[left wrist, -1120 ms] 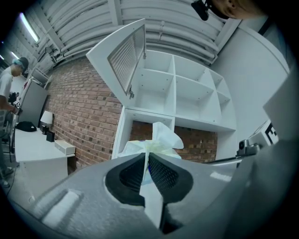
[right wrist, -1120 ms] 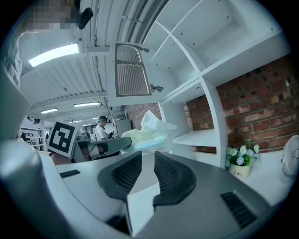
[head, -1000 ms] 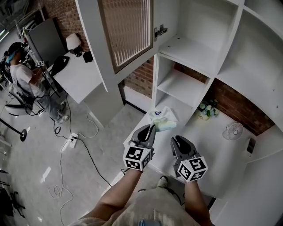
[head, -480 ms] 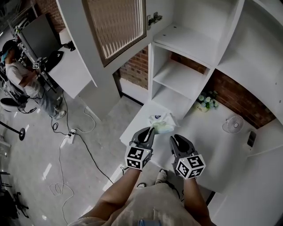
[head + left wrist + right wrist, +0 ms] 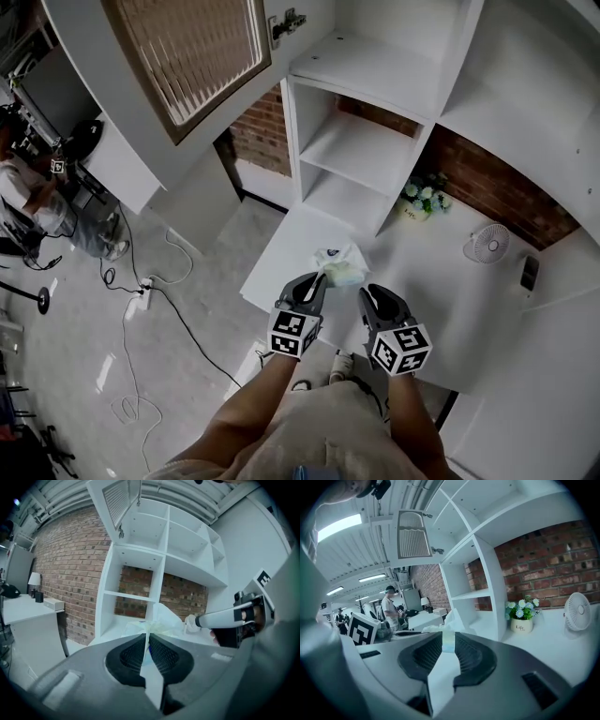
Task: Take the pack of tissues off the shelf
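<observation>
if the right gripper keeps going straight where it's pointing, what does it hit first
Most likely the crinkly white-and-green plastic pack of tissues, which the left gripper clamps right off the right gripper's jaws; whether it already touches is unclear.

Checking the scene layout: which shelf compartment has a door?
The upper compartment of the left column: its slatted door stands swung open. The two compartments below it and those to its right show no door.
</observation>
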Motion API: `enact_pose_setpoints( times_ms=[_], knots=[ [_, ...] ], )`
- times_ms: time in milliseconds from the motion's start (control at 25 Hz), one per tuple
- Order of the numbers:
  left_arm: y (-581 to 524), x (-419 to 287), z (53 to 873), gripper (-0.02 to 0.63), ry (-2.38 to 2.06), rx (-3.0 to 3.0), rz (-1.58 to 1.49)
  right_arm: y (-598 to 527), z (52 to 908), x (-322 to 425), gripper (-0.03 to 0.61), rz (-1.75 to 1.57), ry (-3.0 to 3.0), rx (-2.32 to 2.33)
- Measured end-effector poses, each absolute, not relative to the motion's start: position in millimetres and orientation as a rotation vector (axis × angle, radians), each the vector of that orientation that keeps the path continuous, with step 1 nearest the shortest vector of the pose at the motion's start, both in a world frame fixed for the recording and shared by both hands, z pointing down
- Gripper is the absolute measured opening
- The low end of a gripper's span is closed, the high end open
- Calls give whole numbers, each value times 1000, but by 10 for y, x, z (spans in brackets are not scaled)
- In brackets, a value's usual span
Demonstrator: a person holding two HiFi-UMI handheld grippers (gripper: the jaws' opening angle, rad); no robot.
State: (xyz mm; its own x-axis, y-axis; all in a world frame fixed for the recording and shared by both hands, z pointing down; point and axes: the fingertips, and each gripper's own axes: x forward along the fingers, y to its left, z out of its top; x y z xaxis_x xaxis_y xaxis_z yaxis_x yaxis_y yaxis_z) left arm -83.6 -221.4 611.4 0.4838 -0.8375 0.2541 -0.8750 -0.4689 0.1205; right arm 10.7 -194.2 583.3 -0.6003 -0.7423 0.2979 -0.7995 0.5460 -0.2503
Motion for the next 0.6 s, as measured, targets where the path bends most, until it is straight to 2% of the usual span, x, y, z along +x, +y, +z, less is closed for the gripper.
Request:
enact_pose_setpoints(
  times_ms=[600],
  knots=[
    [-2287,-251,6766,28,-1259,2512,402,-1925,6361,745,80,676,-2461,1474]
  ],
)
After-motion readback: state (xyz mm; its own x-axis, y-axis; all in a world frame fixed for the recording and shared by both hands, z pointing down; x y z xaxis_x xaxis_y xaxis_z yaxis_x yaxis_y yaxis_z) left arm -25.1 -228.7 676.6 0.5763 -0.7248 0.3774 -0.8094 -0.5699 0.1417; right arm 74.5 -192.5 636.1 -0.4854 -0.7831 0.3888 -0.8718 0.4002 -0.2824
